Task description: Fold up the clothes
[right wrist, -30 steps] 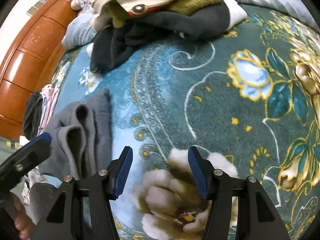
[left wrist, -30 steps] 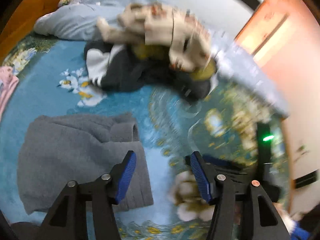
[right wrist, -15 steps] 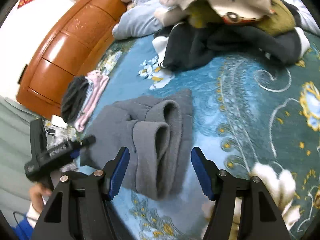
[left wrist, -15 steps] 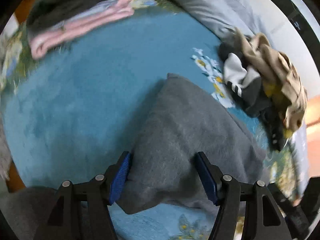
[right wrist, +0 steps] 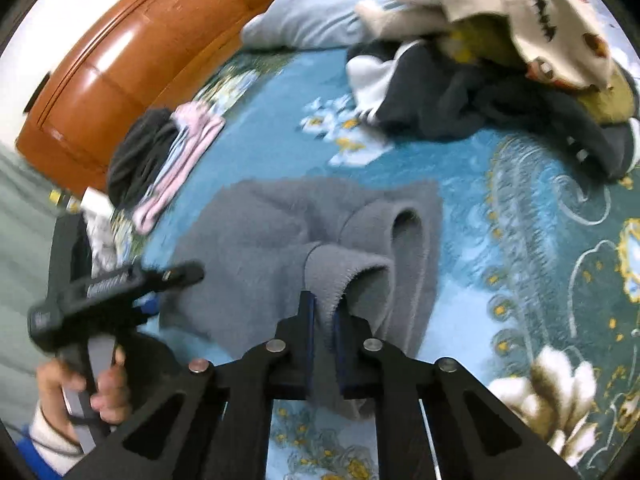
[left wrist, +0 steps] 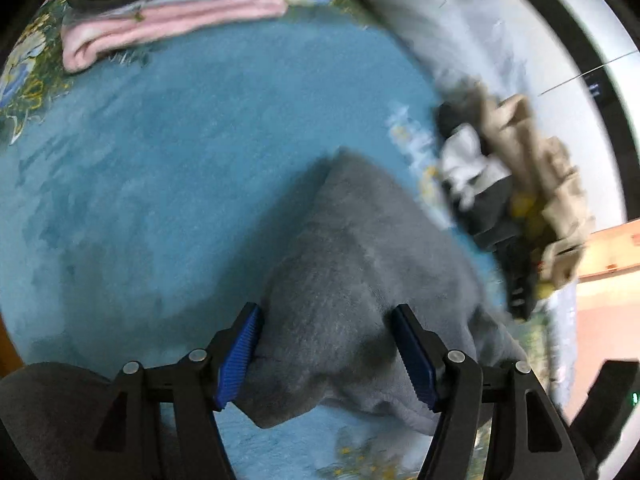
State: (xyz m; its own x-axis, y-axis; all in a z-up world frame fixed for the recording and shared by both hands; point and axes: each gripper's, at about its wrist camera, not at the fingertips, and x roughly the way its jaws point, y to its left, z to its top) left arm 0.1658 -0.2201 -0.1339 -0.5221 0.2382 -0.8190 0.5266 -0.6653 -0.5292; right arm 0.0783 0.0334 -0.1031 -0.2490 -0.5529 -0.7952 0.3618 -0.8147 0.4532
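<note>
A grey fleece garment (left wrist: pixel 360 264) lies partly folded on the blue floral bedspread (left wrist: pixel 160 168). My left gripper (left wrist: pixel 328 356) is open, its blue-padded fingers on either side of the garment's near corner. In the right wrist view the same grey garment (right wrist: pixel 272 232) lies ahead, and my right gripper (right wrist: pixel 325 320) is shut on its ribbed hem. The left gripper (right wrist: pixel 120 284) shows at the left of that view, held in a hand.
A folded stack of pink and dark clothes (left wrist: pixel 168 12) lies at the far left, also in the right wrist view (right wrist: pixel 160 160). A heap of unfolded clothes (right wrist: pixel 500 60) sits at the back right. A wooden headboard (right wrist: pixel 132 60) and pale pillows (right wrist: pixel 320 16) are behind.
The left gripper swung from the clothes heap to the grey garment and now straddles its corner. The right gripper moved left onto the garment and shut on its hem.
</note>
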